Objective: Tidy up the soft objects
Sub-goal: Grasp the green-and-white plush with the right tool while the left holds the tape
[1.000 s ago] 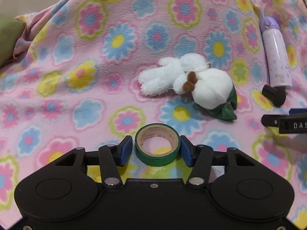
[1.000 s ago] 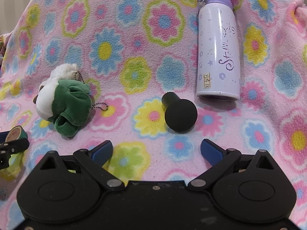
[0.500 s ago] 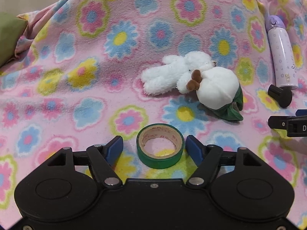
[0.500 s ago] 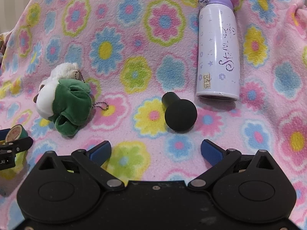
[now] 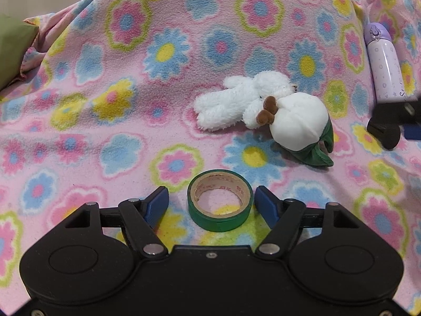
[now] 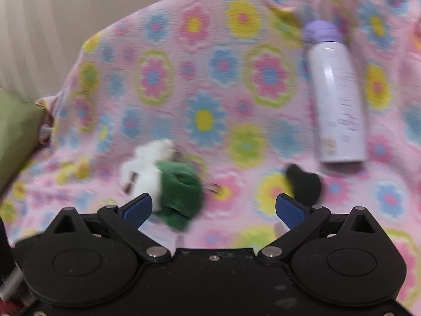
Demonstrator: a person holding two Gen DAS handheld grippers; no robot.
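A white fluffy plush toy [image 5: 236, 100] lies on the flowered pink blanket [image 5: 131, 79], touching a white and green plush toy [image 5: 300, 129] at its right. Both show blurred in the right wrist view, the green one [image 6: 179, 189] just beyond my open right gripper [image 6: 213, 206], nearer its left finger. My left gripper [image 5: 211, 201] is open, its blue pads on either side of a green tape roll [image 5: 220, 203] that lies flat on the blanket, apart from both pads.
A lilac bottle [image 6: 336, 94] lies on the blanket at the right, with a black knob-shaped object [image 6: 305, 184] below it. A green cushion [image 5: 13, 50] sits at the left edge. A pale wall is behind the blanket.
My left gripper opened wider around the tape roll and drew back slightly. My right gripper swung left and lifted, so the plush toys now sit near its fingers; its view is blurred.
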